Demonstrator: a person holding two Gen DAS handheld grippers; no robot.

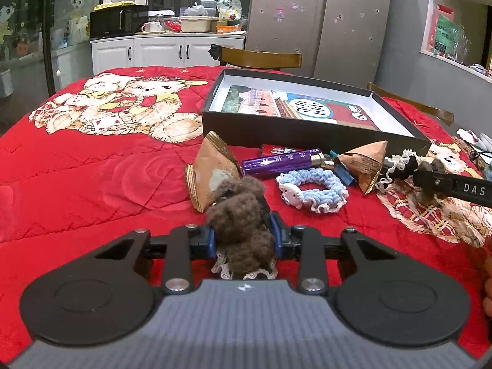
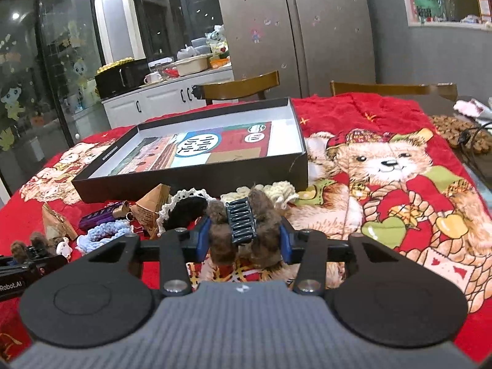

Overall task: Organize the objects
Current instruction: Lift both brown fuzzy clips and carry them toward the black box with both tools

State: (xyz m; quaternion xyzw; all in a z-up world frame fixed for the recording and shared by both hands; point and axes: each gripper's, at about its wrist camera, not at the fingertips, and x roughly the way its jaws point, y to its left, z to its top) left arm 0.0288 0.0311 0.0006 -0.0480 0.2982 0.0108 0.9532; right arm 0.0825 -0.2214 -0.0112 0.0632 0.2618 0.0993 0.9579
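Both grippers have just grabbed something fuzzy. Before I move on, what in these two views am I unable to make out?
- Left wrist view: the left gripper clamps a brown fuzzy item; its fur hides any clip.
- Same view: right gripper cut by the edge.
- Right wrist view: box print too small.

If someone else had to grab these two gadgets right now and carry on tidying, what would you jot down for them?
Left gripper: shut on a brown fuzzy hair clip.
Right gripper: shut on a second brown fuzzy hair clip with a dark comb.
Black box: on the red quilt; only a printed card lies inside.
In front of the box: purple tube, blue crochet scrunchie, two brown paper packets, black lace-edged scrunchie, cream crochet piece.
Done: both clips gripped.
Left: probably box them, then the loose items.
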